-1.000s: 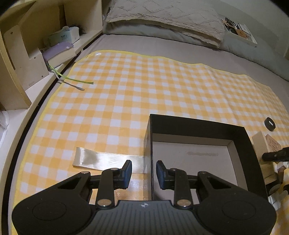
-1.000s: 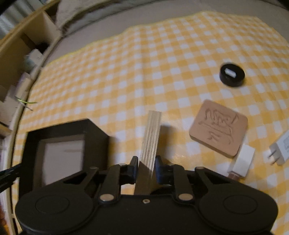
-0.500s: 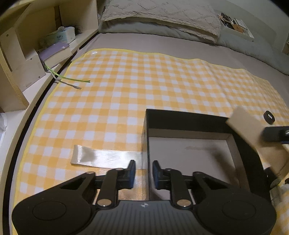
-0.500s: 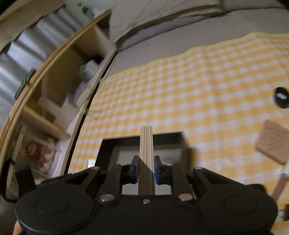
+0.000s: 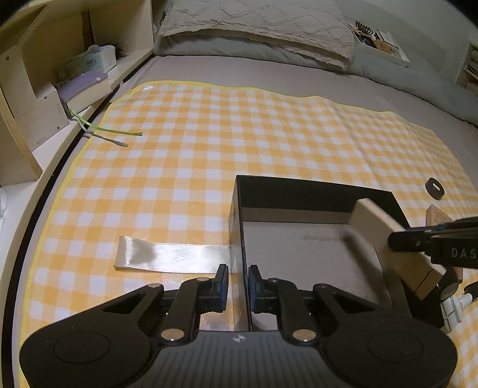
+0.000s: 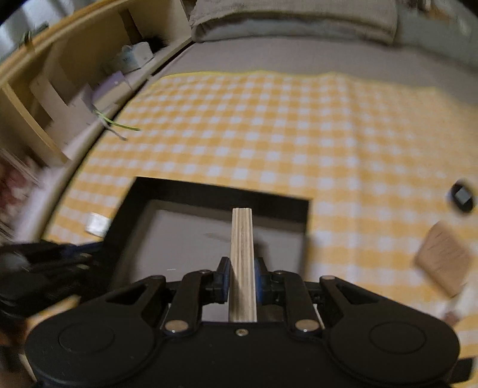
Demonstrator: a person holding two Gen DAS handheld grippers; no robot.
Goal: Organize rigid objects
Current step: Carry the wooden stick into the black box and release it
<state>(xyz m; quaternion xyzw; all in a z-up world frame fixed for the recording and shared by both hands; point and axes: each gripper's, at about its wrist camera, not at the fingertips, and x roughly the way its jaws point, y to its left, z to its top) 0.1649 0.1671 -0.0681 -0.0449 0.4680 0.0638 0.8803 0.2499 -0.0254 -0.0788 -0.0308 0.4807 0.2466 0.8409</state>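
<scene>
The black box (image 5: 301, 194) is empty; right hand-held gripper (image 6: 242, 283) squeezes a wooden block (image 6: 242, 253) over it, left hand-held gripper (image 5: 238, 283) pinches its wall; other things wait outside

A cloth (image 5: 209, 143) of yellow and white checks, edged in yellow, covers the grey bed (image 5: 239, 71). The box (image 5: 313, 191) has black walls and a pale grey floor. The wooden block (image 6: 242, 256) is light tan, its edge striped in pale and darker layers. Both the left hand-held gripper (image 5: 238, 283) and the right hand-held gripper (image 6: 242, 280) are black with blue pads. A small round piece (image 5: 435, 188) is black with a white centre. The pillow (image 5: 254, 24) is off-white with a wavy texture. A thin green strip (image 5: 107, 129) lies by the pale wood shelf (image 5: 27, 98), which holds a lilac book (image 5: 83, 82).
</scene>
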